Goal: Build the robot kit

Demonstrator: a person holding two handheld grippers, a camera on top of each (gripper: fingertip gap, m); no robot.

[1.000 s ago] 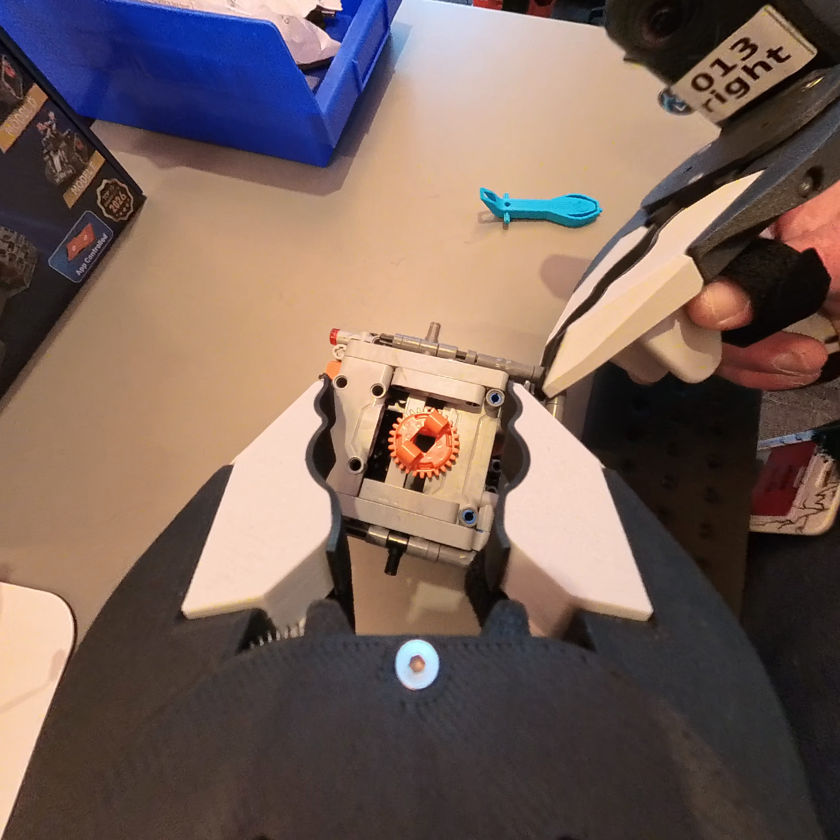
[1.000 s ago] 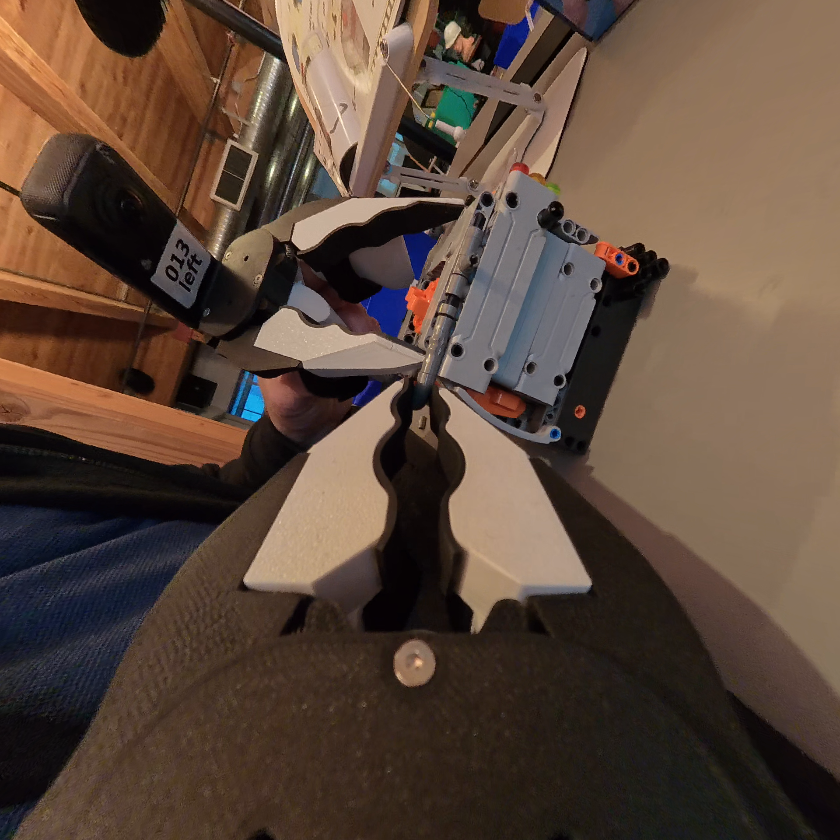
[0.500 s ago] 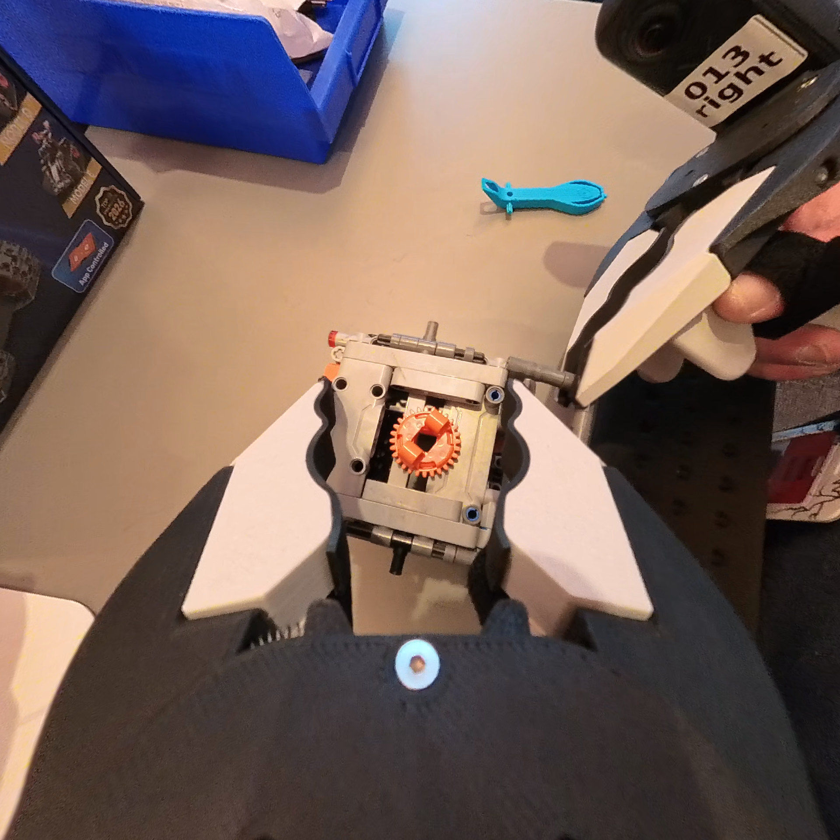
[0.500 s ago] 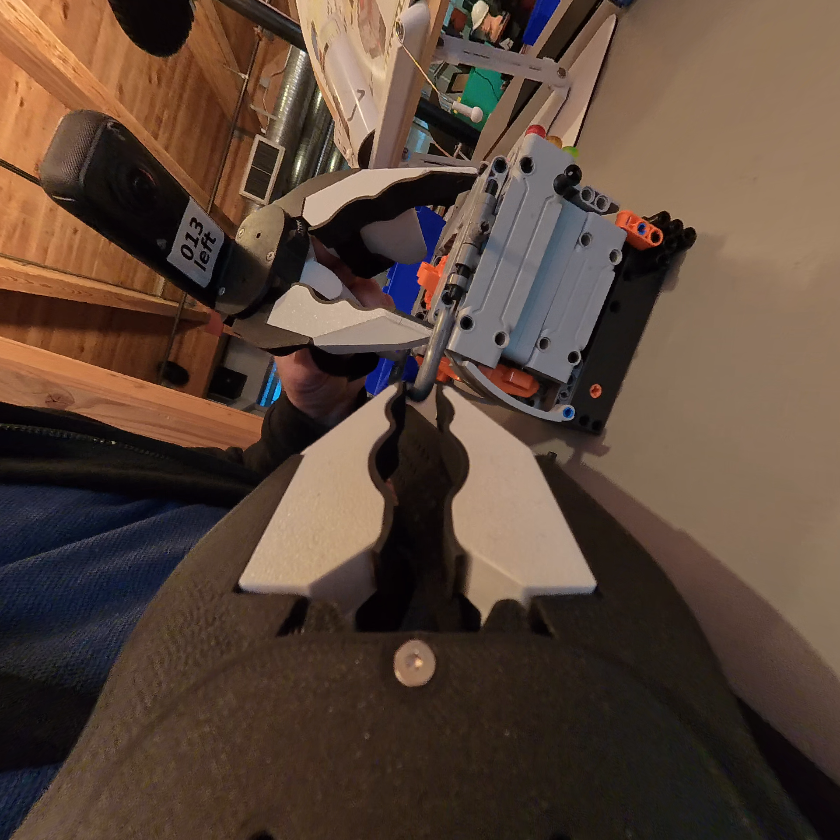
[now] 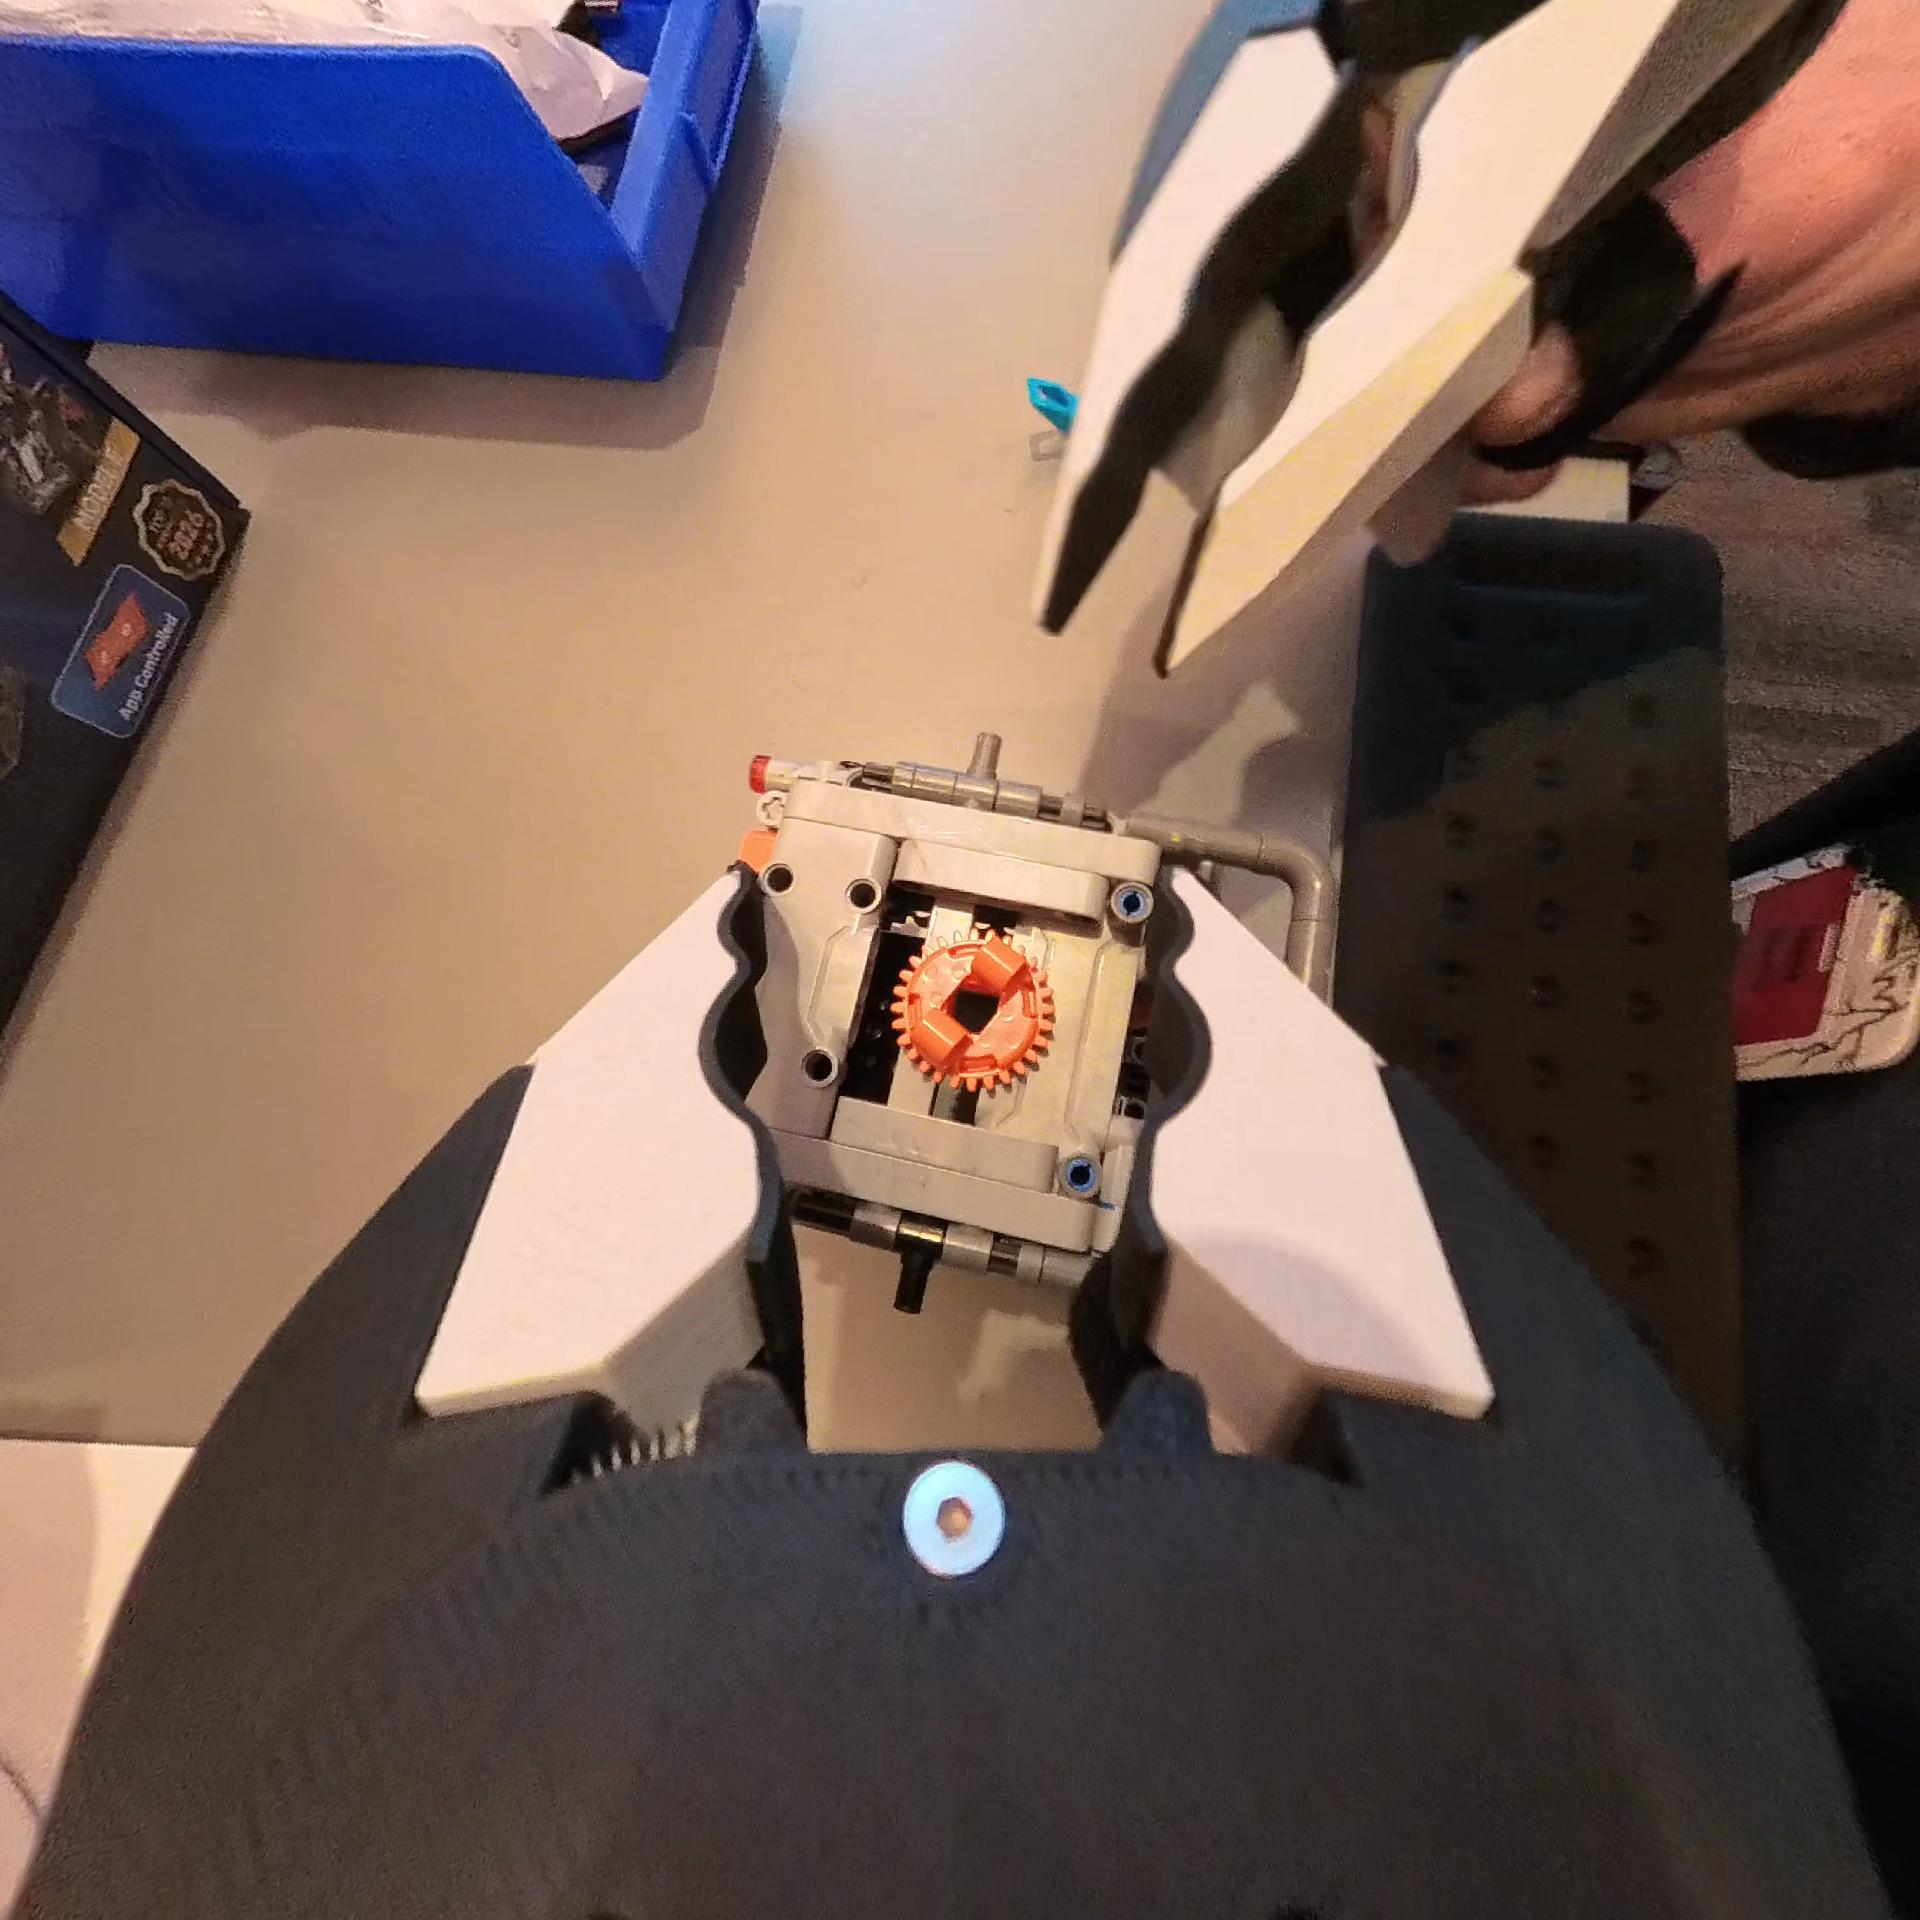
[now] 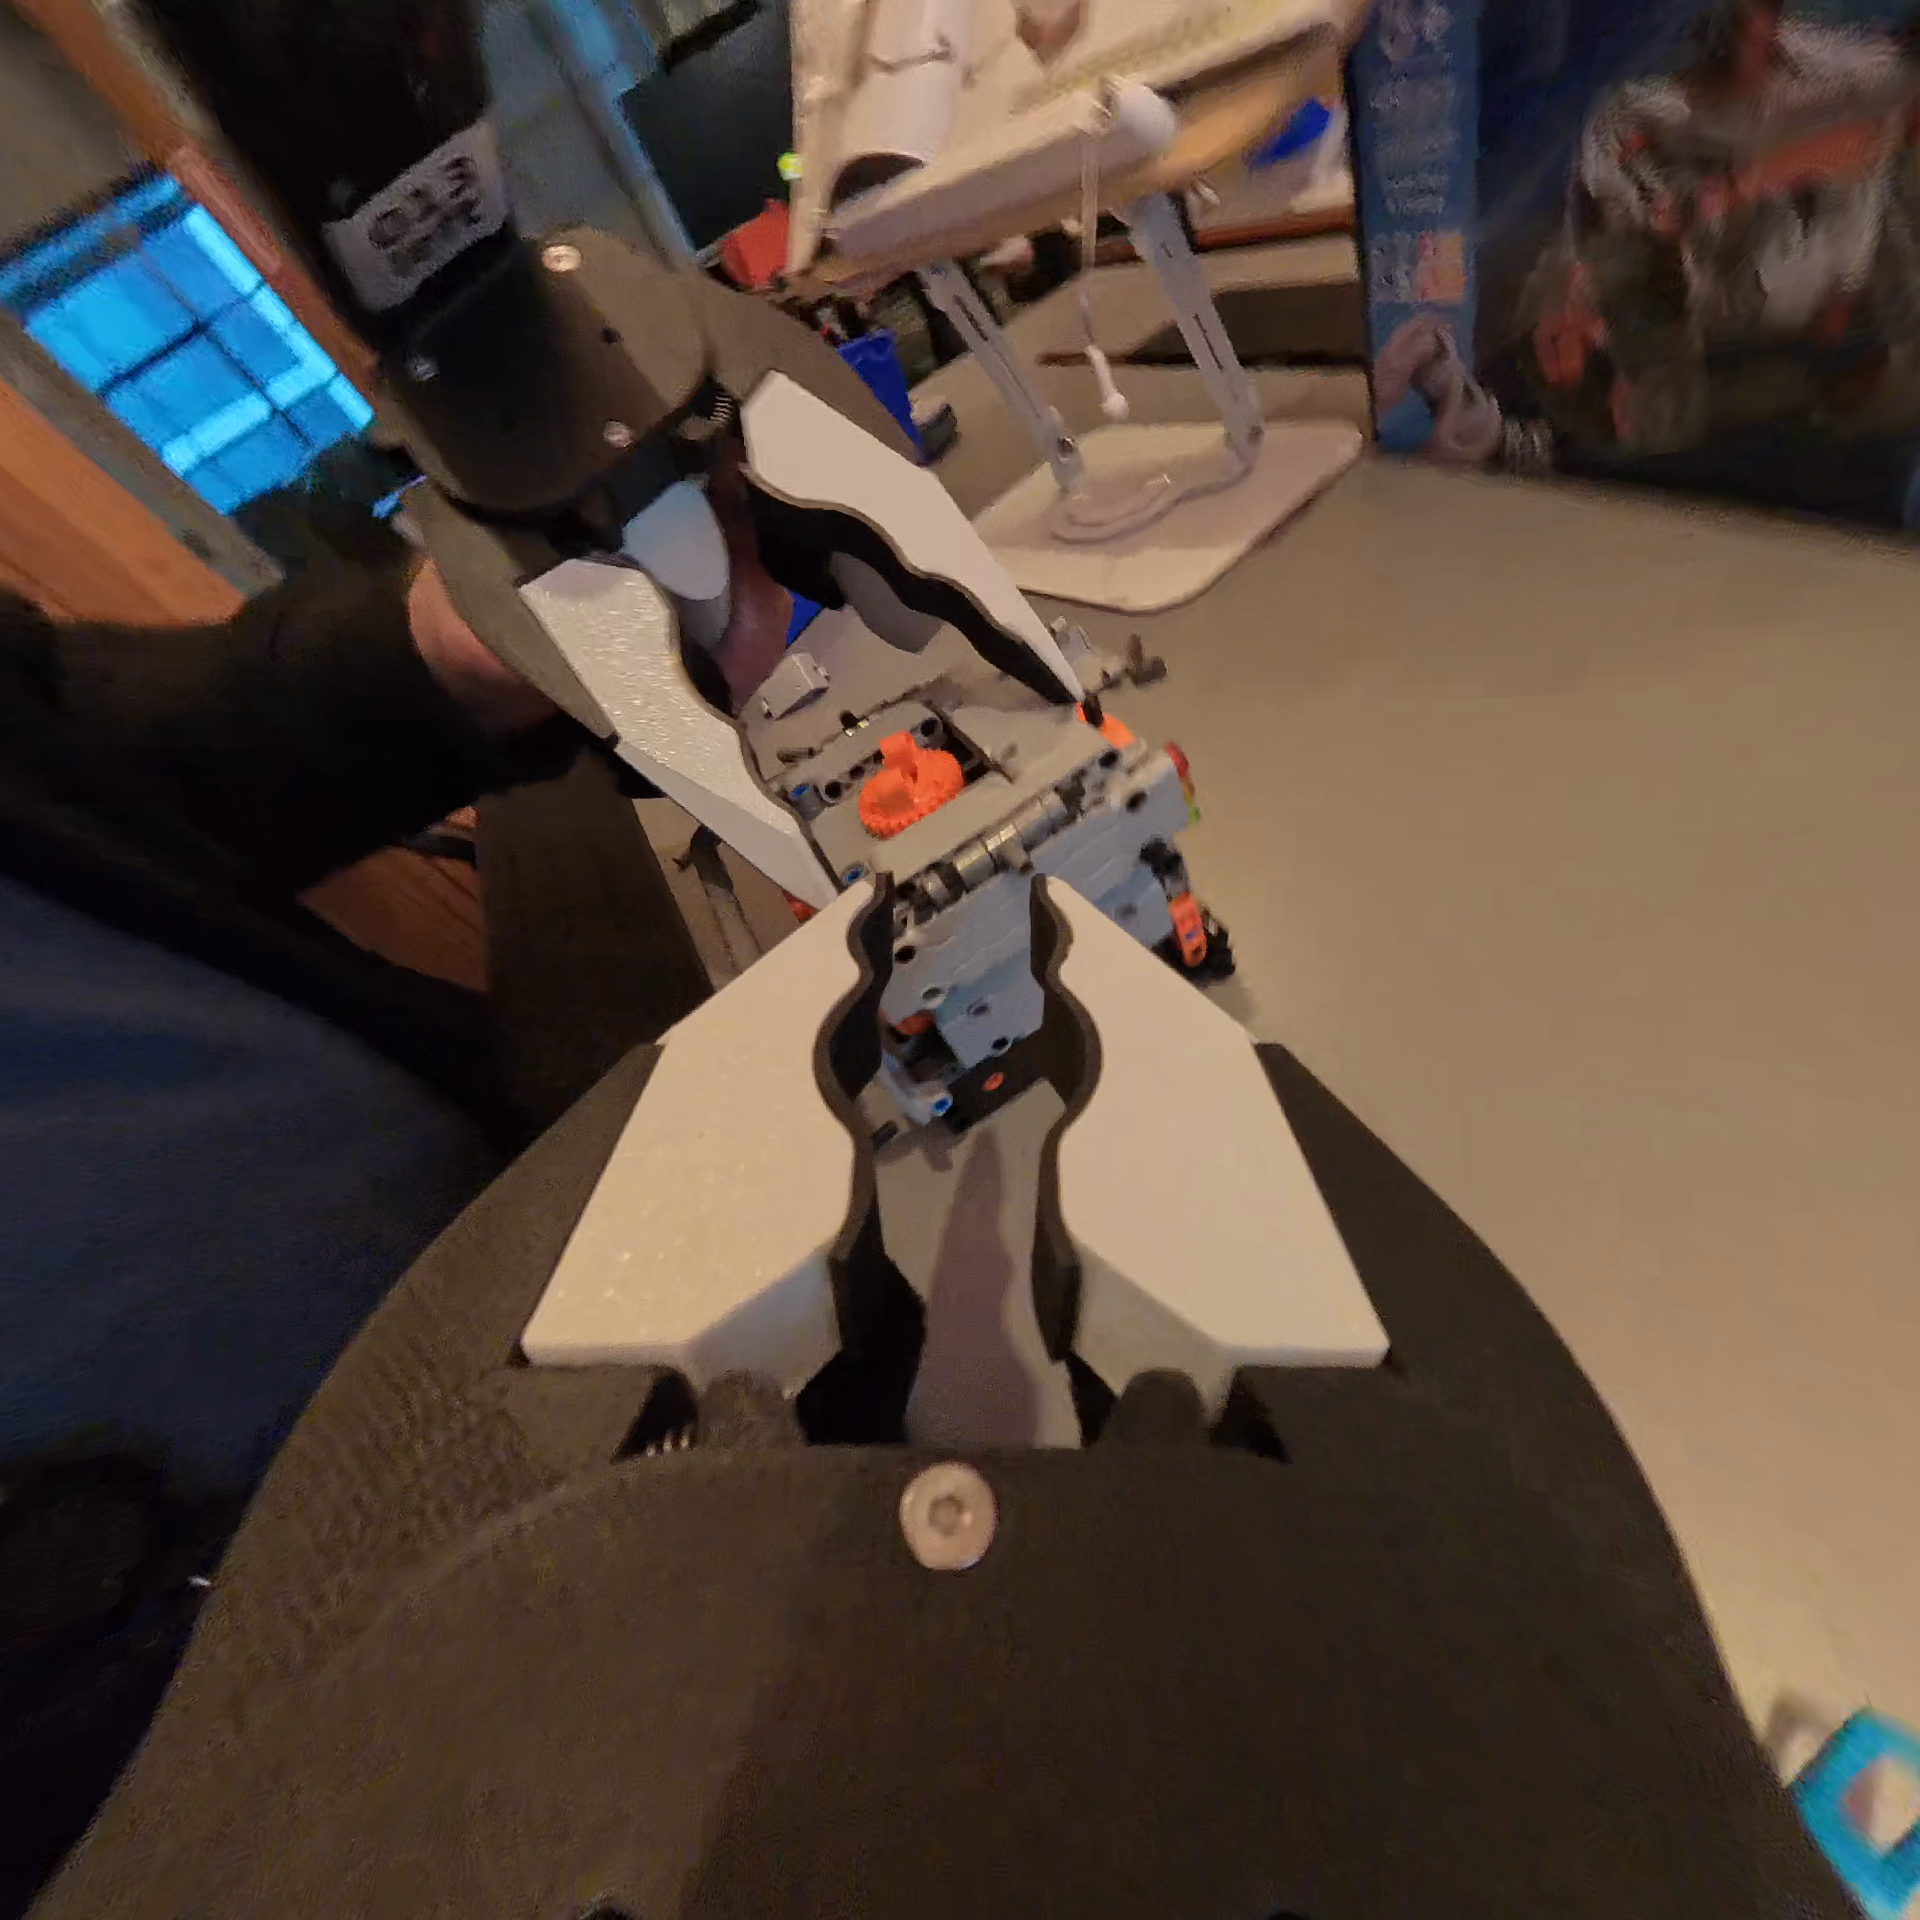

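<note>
My left claw (image 5: 961, 1029) clamps the grey brick assembly (image 5: 961, 1013); right claw (image 5: 1107, 649) hangs parted, empty.
Upper right, blurred, it seems clear of the bent axle (image 5: 1283, 873); I'd line it up carefully before any regrasp.

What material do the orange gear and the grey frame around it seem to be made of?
Round orange toothed gear: looks like moulded plastic, slightly glossy; crisp even teeth and uniform colour. Square grey brick-built frame: apparently the same hard plastic, satin finish, with moulded pin holes and soft highlights. The left tool clamps it.
</note>
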